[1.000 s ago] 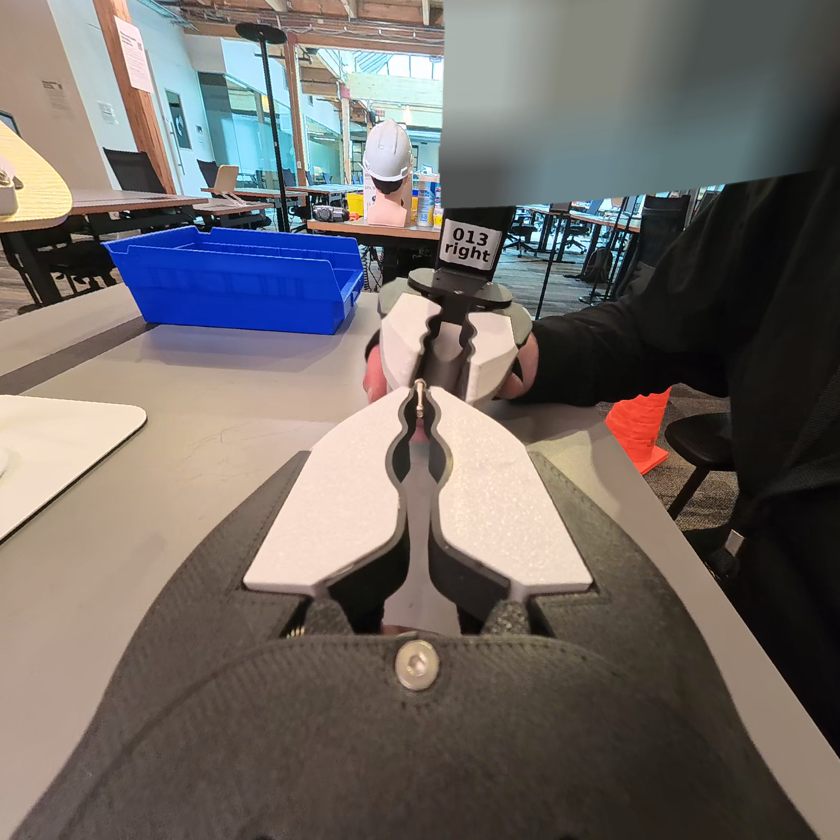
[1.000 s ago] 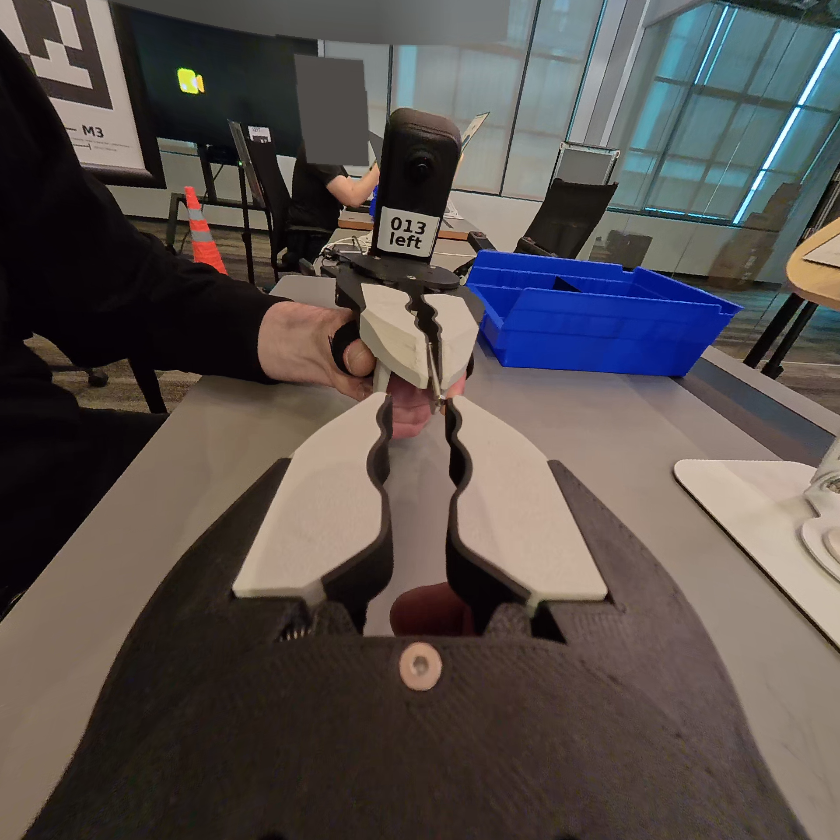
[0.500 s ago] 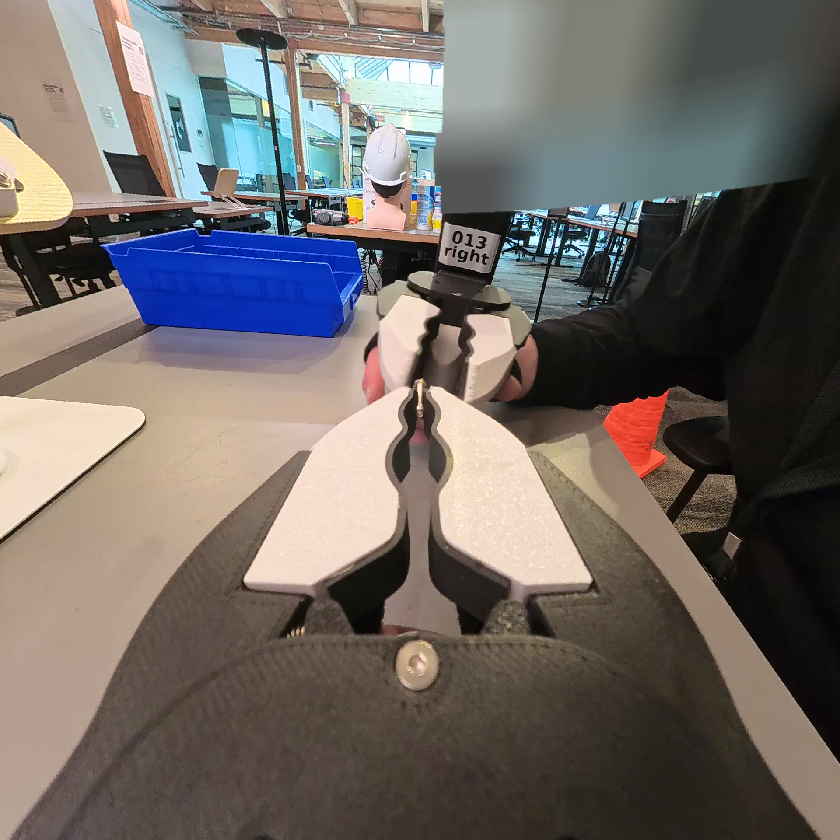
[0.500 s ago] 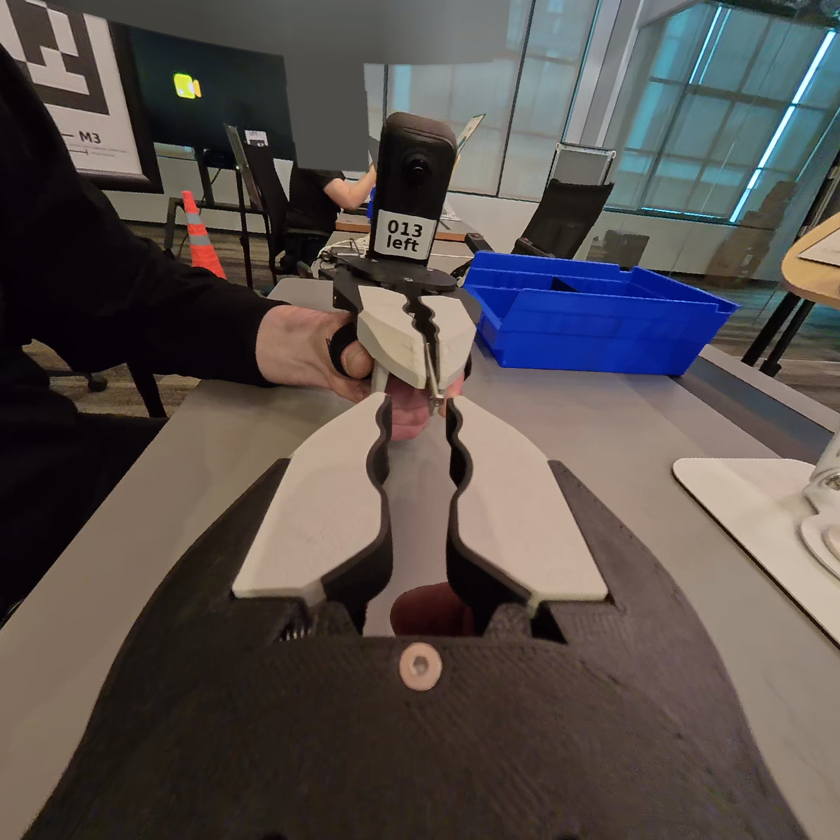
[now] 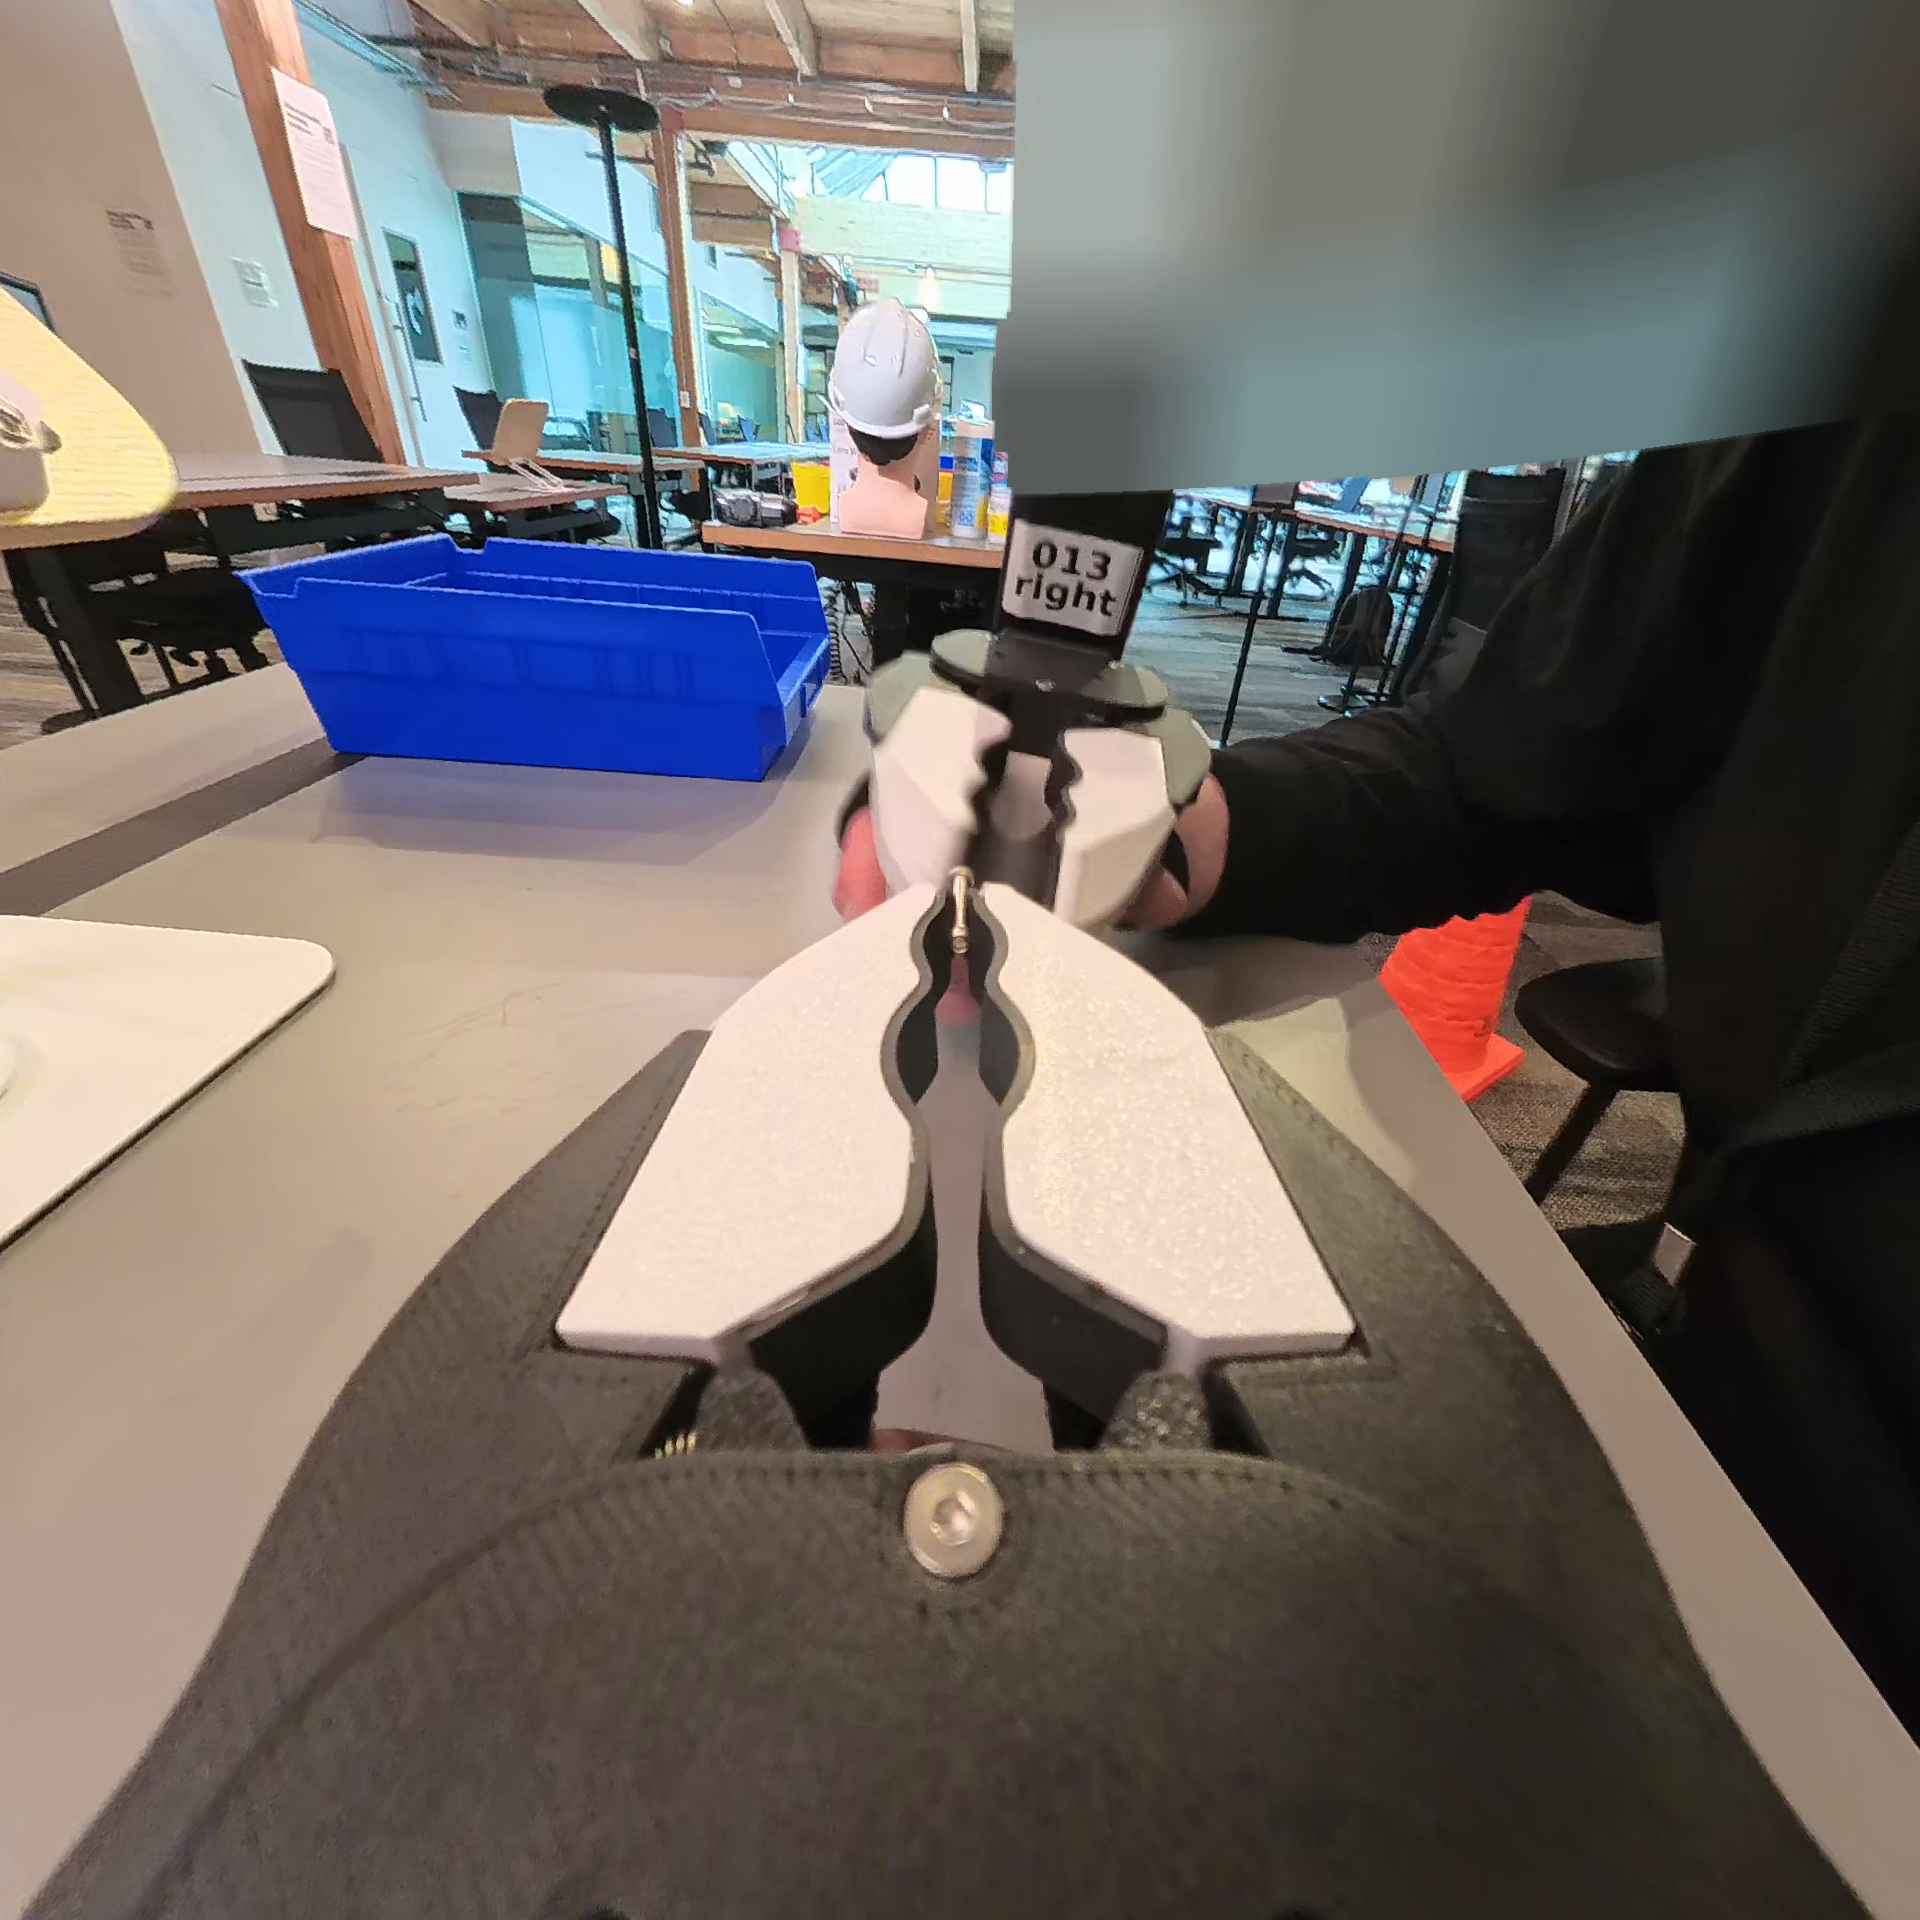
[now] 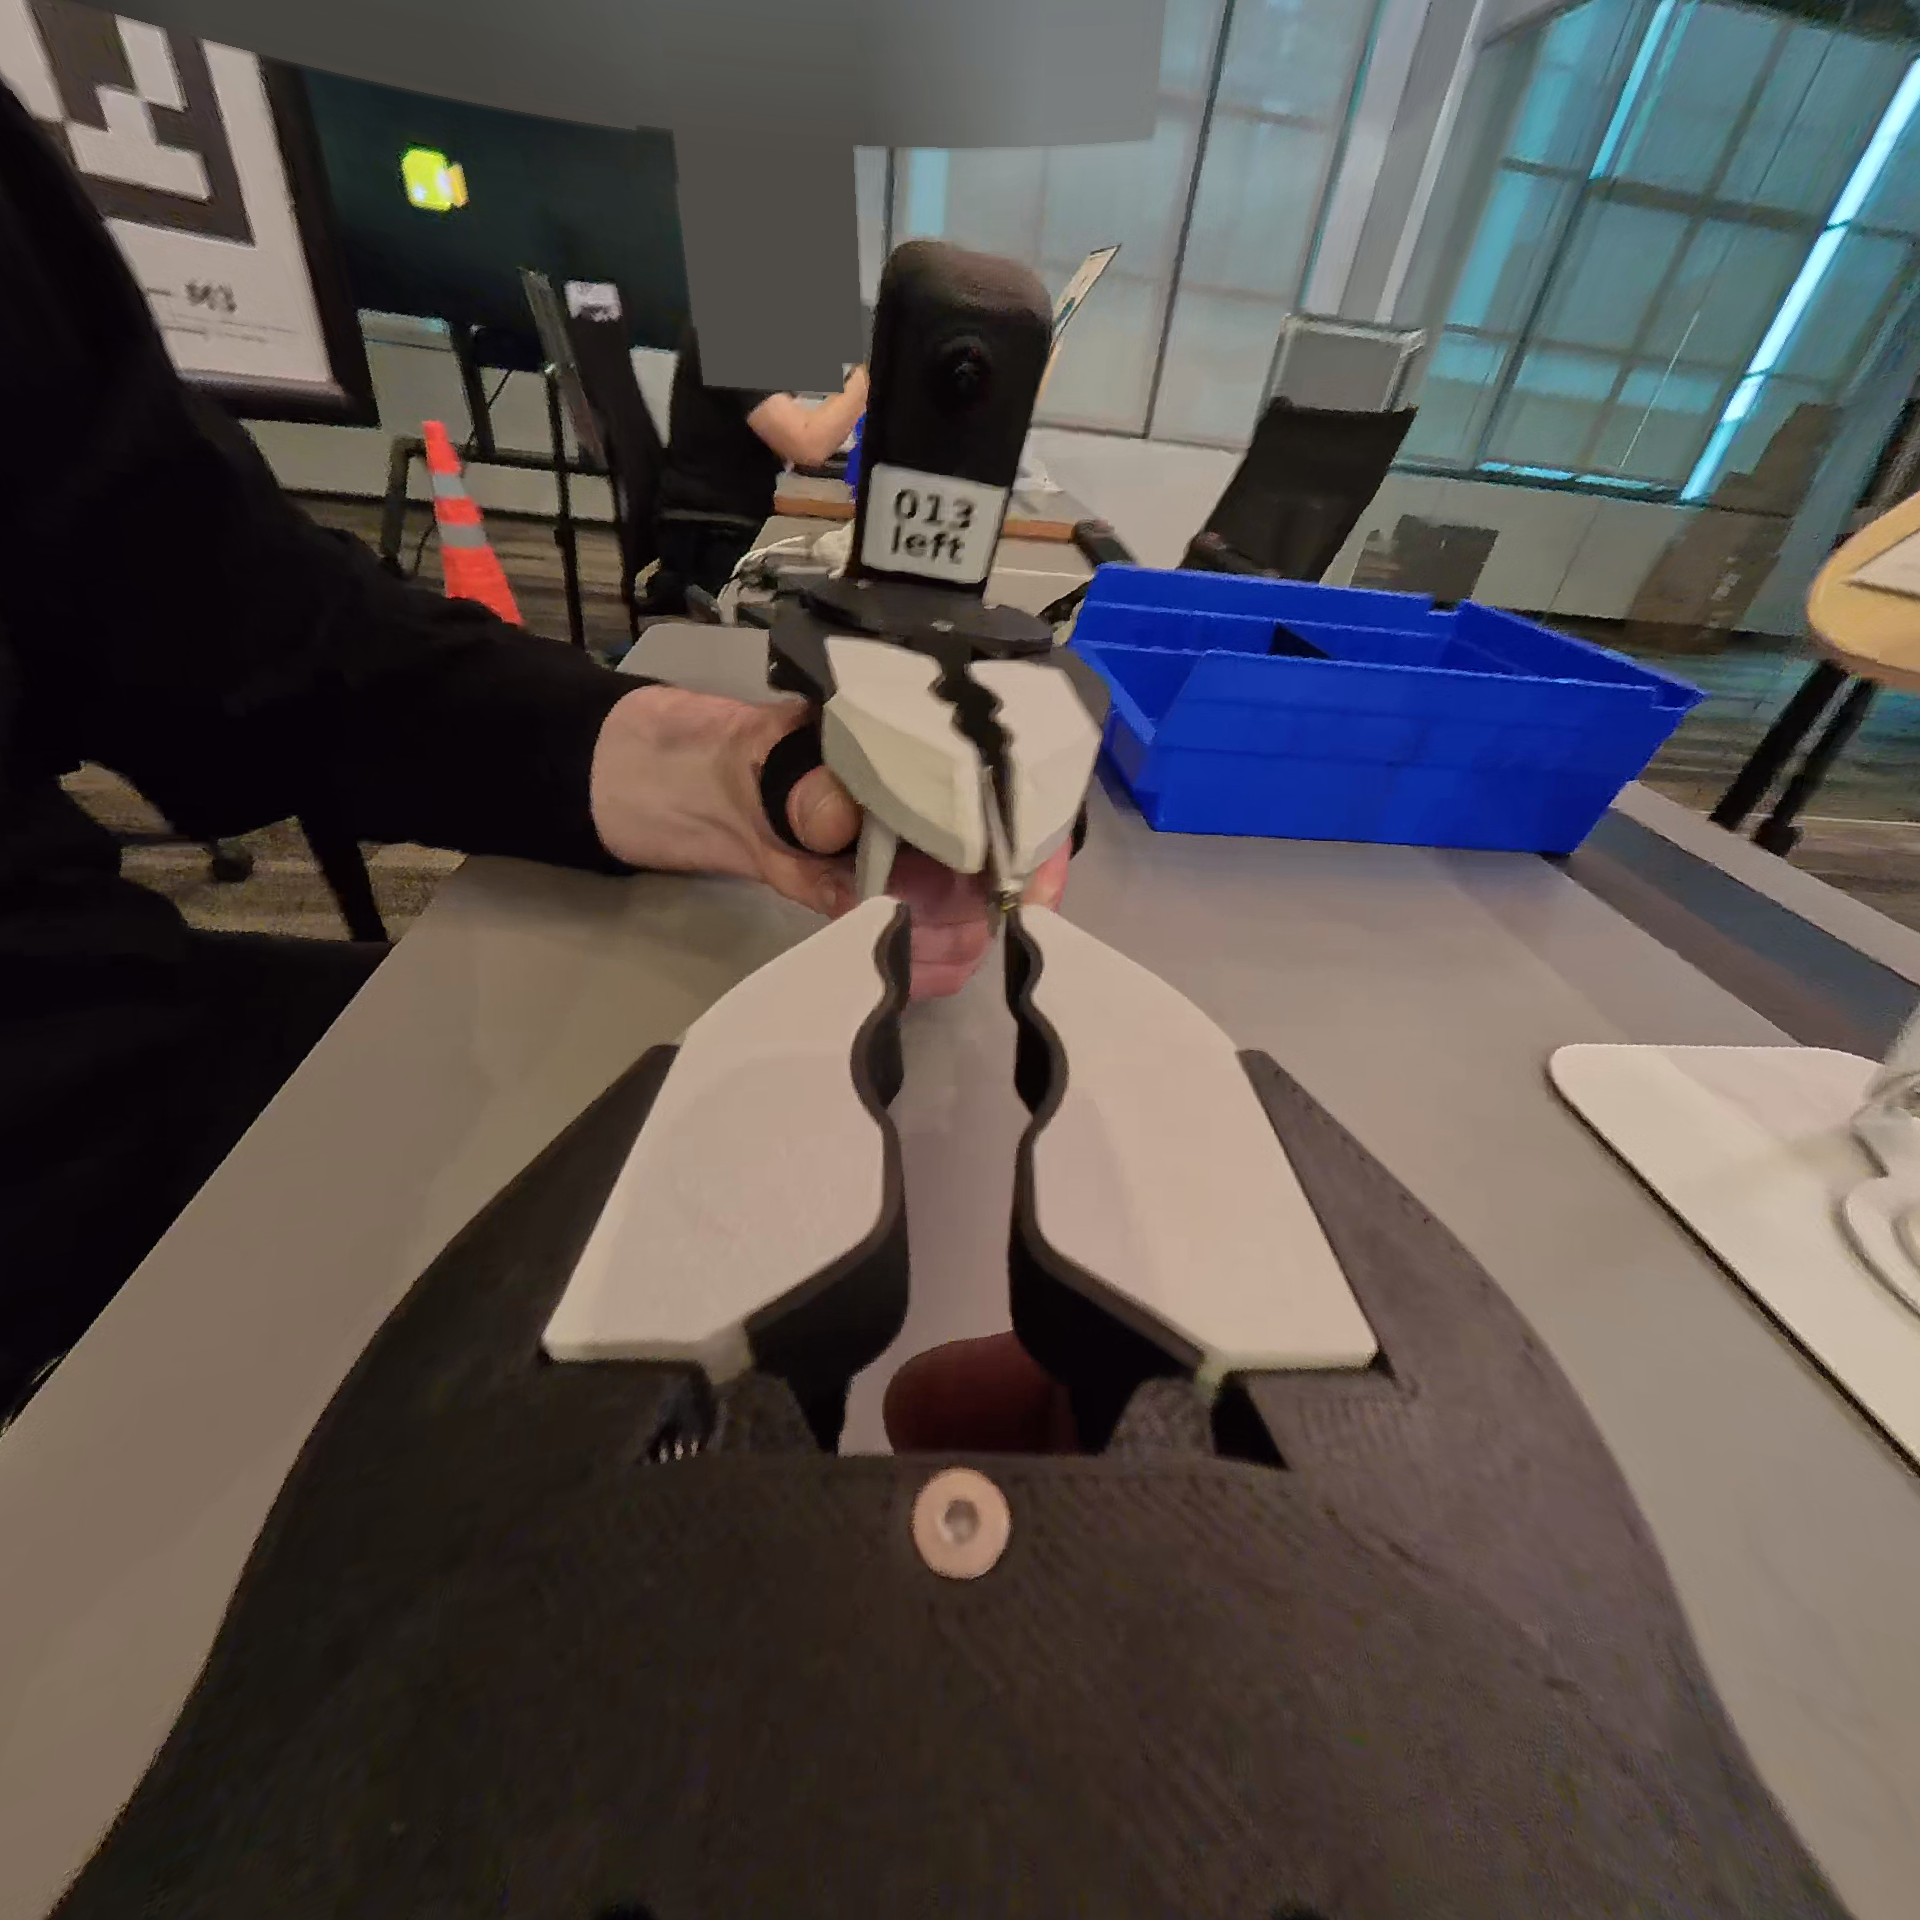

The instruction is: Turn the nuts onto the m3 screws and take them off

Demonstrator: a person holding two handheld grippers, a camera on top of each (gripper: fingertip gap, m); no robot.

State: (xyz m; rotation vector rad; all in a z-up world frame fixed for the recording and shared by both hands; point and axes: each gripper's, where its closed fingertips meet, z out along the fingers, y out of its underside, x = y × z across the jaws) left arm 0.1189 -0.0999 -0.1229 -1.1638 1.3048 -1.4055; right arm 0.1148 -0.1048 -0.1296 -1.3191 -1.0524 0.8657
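My left gripper (image 5: 961,906) is shut on a thin silver M3 screw (image 5: 962,916) that sticks out past its tips. The right wrist view shows the left gripper (image 6: 987,862) head-on, with the screw (image 6: 997,831) pointing at me. My right gripper (image 6: 958,920) is open and faces the left one just above the grey table (image 6: 1299,935). It also shows in the left wrist view (image 5: 1013,873). The screw's end touches the tip of its right finger (image 6: 1039,940). A small nut at that end is too small to make out clearly.
A blue bin (image 5: 540,675) stands at the far side of the table, also in the right wrist view (image 6: 1351,727). A white mat (image 5: 125,1039) lies at the side, with a glass item (image 6: 1891,1101) on it. An orange cone (image 5: 1455,987) stands on the floor beyond the table edge.
The two grippers have tilted slightly relative to each other. The left gripper stays shut on the screw and the right stays open at its end.
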